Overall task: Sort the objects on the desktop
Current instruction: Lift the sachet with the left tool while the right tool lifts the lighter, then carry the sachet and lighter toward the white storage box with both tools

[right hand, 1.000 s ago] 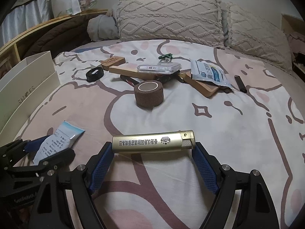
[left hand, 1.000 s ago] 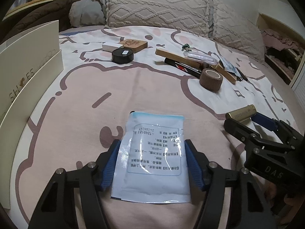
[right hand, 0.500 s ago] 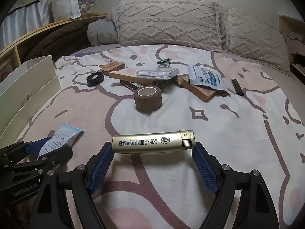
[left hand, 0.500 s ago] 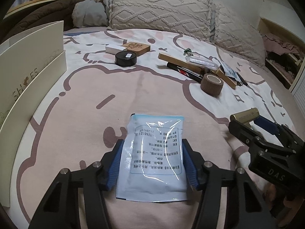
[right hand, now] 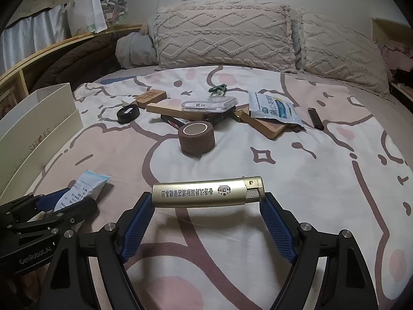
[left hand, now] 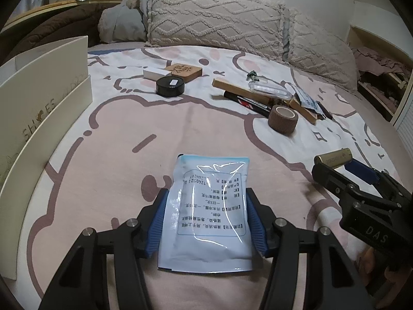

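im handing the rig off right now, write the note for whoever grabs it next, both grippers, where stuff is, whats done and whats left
Left gripper: shut on the white-and-blue sachet, held by its side edges above the bedspread.
Right gripper: shut on the gold lighter, gripped end to end.
Shoe box: open, at the left edge of the bed.
Done: two items picked up, neither yet put anywhere.
Left, all on the bed ahead: brown tape roll, black round tin, wooden blocks, clear case, second sachet, black lighter, green clip.
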